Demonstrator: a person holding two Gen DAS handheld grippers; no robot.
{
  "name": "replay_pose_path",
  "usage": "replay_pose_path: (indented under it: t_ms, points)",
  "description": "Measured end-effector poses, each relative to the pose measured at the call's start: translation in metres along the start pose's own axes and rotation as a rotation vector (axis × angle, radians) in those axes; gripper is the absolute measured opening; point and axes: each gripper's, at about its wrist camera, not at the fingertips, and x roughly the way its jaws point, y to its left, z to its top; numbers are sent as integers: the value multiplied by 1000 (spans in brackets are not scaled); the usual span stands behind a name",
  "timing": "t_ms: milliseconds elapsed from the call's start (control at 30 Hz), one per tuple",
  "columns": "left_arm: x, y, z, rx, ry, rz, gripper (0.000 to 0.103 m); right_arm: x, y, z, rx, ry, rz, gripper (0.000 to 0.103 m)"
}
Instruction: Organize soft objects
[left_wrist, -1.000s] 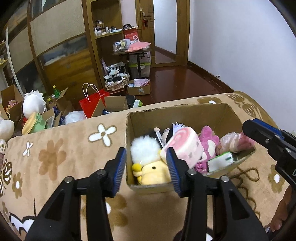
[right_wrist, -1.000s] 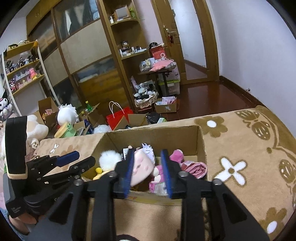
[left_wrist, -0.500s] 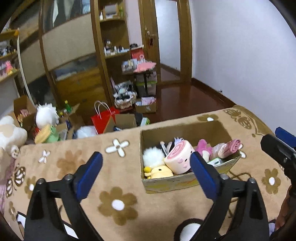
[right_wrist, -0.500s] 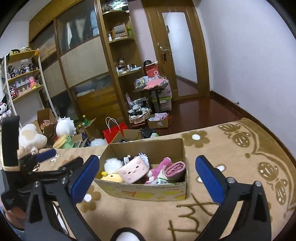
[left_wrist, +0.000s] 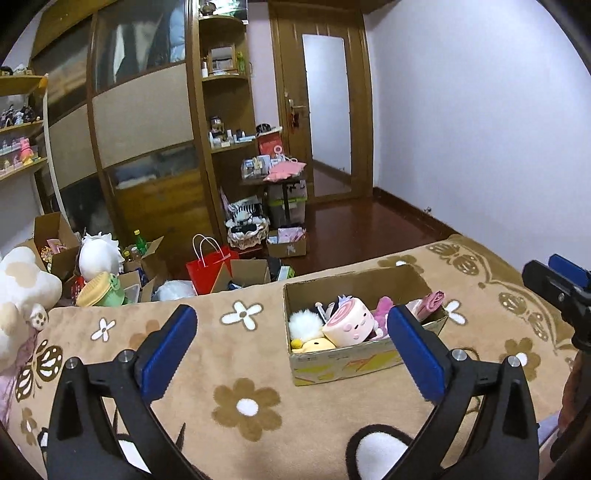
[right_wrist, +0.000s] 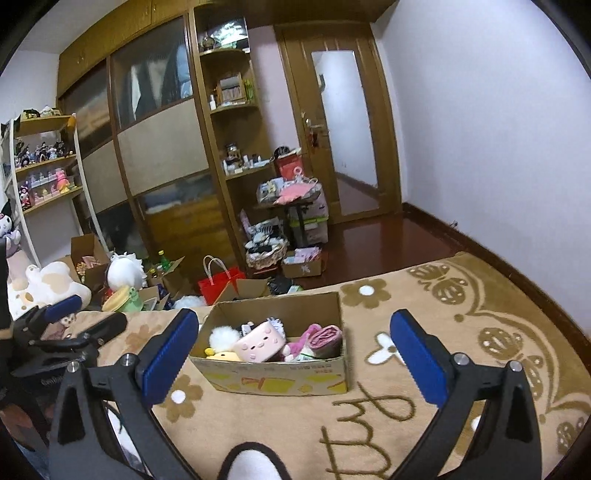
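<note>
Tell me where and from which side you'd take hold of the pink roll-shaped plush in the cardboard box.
Grip the pink roll plush across its short width, coming from above. It lies on top of the pile in the cardboard box, with the white fluffy toy and the box walls crowding its sides, so probably only its top is free. Both the left gripper and the right gripper are open and empty.

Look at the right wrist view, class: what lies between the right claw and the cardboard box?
Only bare flowered blanket lies between the open right claw and the cardboard box; the right wrist view shows it.
</note>
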Motion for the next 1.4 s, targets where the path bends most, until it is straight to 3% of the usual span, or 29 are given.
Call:
replay_pose_path:
  t_ms: [167, 600, 1400]
  points:
    - [-8, 2, -7, -2, -47, 22, 102, -16, -1, -7, -25, -22, -31, 103]
    - [-10, -4, -28, 27, -70, -36, 102, -28, -15, -30, -4, -37, -75, 103]
    - [0, -17, -41, 81, -47, -23, 102, -18, -19, -40, -19, -19, -80, 103]
